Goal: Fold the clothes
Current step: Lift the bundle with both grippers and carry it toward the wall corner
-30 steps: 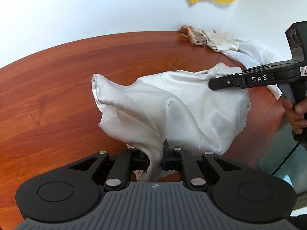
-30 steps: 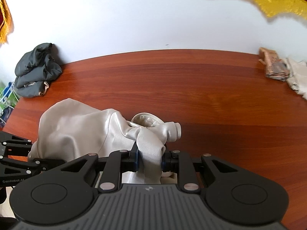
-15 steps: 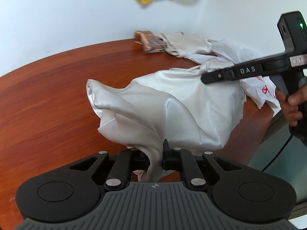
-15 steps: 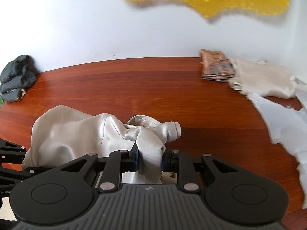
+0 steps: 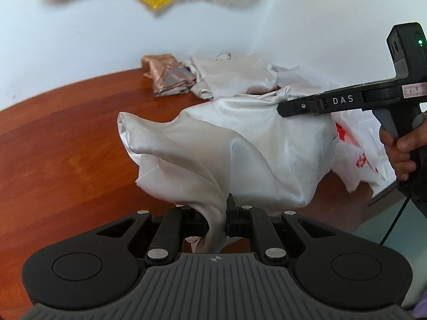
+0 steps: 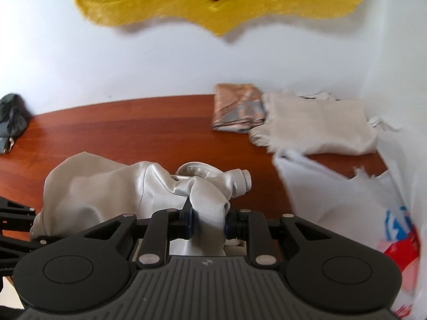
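A silvery satin garment [image 5: 240,144] hangs bunched between both grippers above the brown wooden table [image 5: 66,154]. My left gripper [image 5: 216,221] is shut on a twisted corner of it at the bottom of the left wrist view. In the right wrist view my right gripper [image 6: 208,221] is shut on another gathered fold of the same garment [image 6: 112,186]. The right gripper's body [image 5: 347,101], held by a hand [image 5: 400,149], shows at the right of the left wrist view, over the cloth.
A folded copper-and-grey cloth [image 6: 237,109] and a beige garment [image 6: 317,125] lie at the table's far right by the wall. A white plastic bag with red and blue print [image 6: 373,213] sits at the right edge. A dark bundle [image 6: 12,120] lies far left.
Both grippers have carried the garment sideways toward the right end of the table; the folded cloths and plastic bag now appear much closer, and the dark bundle has slid to the left edge.
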Motion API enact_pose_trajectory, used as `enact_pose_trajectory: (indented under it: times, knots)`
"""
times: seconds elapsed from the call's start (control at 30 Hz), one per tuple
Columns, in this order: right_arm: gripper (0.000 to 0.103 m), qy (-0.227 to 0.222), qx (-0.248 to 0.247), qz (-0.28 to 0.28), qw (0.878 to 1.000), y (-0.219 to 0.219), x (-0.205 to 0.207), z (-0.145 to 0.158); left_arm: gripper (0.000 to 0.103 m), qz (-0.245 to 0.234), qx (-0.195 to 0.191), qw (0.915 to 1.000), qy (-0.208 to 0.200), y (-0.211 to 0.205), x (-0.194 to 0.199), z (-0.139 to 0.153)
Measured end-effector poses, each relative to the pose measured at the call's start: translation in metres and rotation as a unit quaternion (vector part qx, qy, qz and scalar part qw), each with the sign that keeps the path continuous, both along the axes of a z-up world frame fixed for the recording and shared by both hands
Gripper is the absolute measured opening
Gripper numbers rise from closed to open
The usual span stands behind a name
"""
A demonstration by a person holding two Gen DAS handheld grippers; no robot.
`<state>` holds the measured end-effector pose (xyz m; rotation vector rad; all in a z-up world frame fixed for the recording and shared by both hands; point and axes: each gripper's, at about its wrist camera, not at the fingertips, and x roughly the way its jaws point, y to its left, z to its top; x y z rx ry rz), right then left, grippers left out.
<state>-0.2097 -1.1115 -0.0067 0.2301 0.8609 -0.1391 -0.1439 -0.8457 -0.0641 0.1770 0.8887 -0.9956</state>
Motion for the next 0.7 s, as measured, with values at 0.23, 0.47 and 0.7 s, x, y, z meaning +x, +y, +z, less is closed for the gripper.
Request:
enact_pose_trajectory:
  times: [0.23, 0.47, 0.7]
  knots:
    - [0.023, -0.013, -0.003, 0.017, 1.000, -0.087, 0.022, 0.011, 0.013, 0.034, -0.006, 0.9994, -0.009, -0.082, 0.018, 0.015]
    - [0.023, -0.028, -0.009, 0.056, 0.998, -0.176, 0.058, 0.034, 0.013, 0.087, -0.008, 0.9958, -0.025, -0.164, 0.034, 0.034]
    - [0.023, -0.035, -0.021, 0.080, 0.996, -0.247, 0.095, 0.043, 0.013, 0.117, 0.000, 0.9923, -0.040, -0.238, 0.060, 0.043]
